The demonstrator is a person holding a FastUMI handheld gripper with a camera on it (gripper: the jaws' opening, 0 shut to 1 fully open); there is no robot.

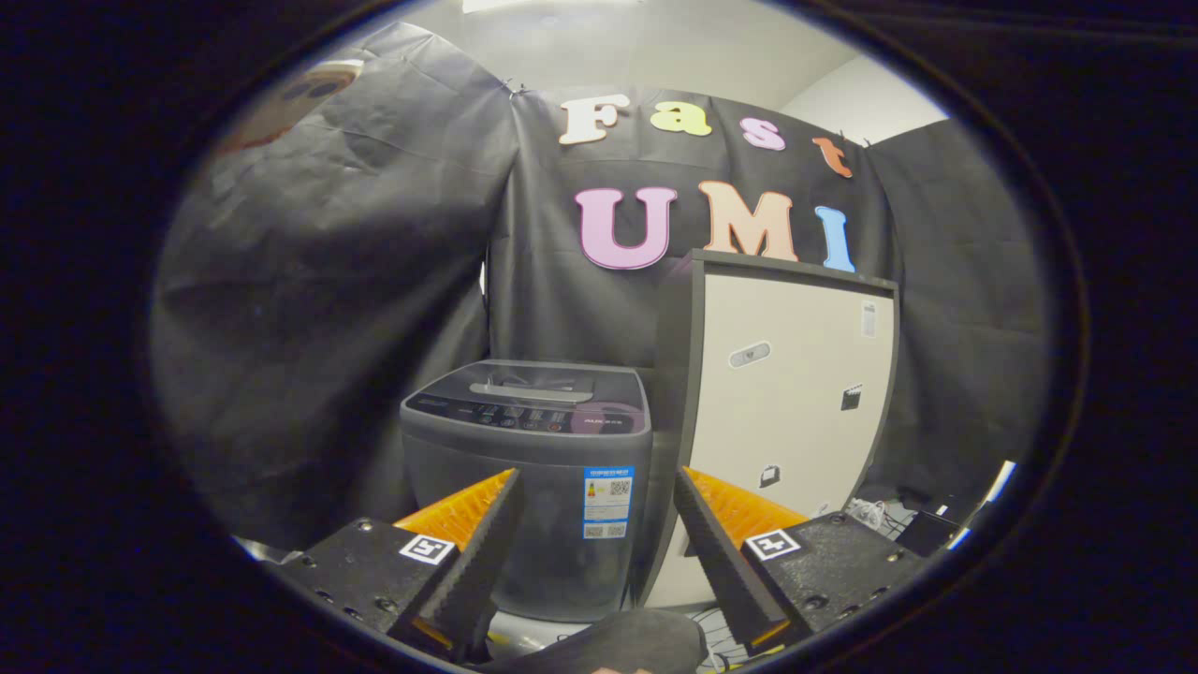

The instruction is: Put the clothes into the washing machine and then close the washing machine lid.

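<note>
In the gripper view, the tongs (594, 487) stand wide open, with a broad gap between the two fingers, and they hold nothing. The fingers (482, 552) point forward toward the washing machine (527, 468), which stands a little beyond them and shows partly in the gap between them.

The washing machine is a dark grey top-loading one. Its lid (533, 388) lies flat on the top, closed, and a row of buttons runs along the front edge of the top. On the front of the machine, at the right side, a blue and white sticker (607, 502) is glued.

Just beside the machine, on its right, stands a tall cabinet (786, 412) with a pale door and a dark frame. It is higher than the machine, and some small stickers sit on its door. I cannot tell if the two touch each other.

Low between the fingers, very near to the camera, lies a dark rounded piece of cloth (622, 644). It may be the clothes, but I cannot tell this for sure.

On the floor at the right of the cabinet lie some cables (875, 513) and small items, too small to name.
</note>
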